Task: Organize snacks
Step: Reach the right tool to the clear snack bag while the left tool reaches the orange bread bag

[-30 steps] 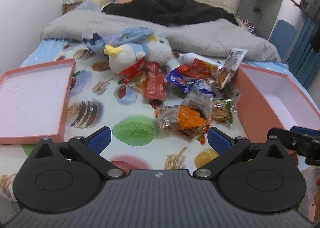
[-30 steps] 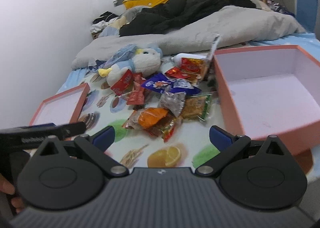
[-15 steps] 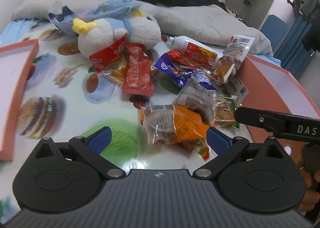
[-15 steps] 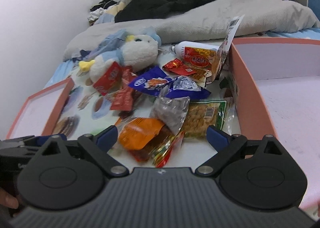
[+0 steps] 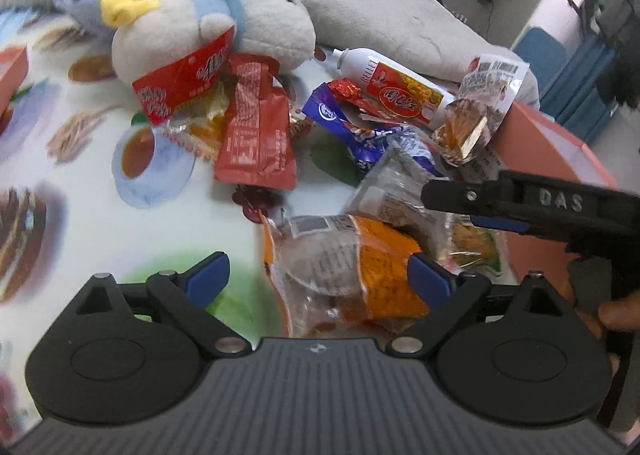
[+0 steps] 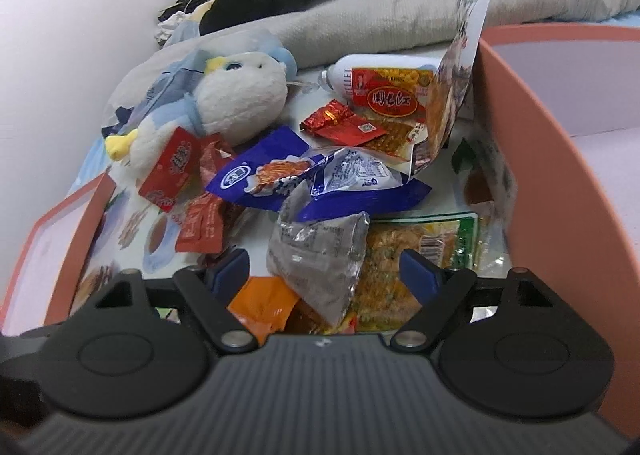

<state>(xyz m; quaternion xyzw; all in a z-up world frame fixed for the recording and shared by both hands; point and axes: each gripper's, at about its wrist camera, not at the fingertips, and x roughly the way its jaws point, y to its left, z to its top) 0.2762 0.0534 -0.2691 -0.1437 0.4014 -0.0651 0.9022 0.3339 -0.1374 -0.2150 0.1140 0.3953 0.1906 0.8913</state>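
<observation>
Orange film sits between your left gripper's (image 5: 318, 273) wide-apart jaws: the orange pack (image 5: 348, 259) lies on the bed sheet (image 5: 92, 215) at the near edge of the heap, nothing gripped yet. Your right gripper (image 6: 325, 270) is likewise spread and holds nothing, with the grey pack (image 6: 320, 255) standing up between its blue pads (image 6: 418, 273).

Judging from how these lie, the grey pack leans on the orange one and on the green pack (image 6: 416, 251) beside it. If both jaws close at once you may tug the same overlapped bundle from two sides, and the slick wrappers could slip or tear.

In the left view the right gripper's finger crosses just above the grey pack, near your left jaws. The two tools could knock together if either drives in further.

Further out, the blue pack (image 6: 320, 179) drapes over the grey one's top edge; lifting the grey pack could drag it along. The red sachets (image 5: 256, 127), the white tube (image 5: 394, 89) and the plush toy (image 5: 208, 35) lie behind. The pink box (image 6: 560, 159) stands just right of the heap, its wall touching some wrappers, so a careless sweep may shove it or push packs under its edge.
</observation>
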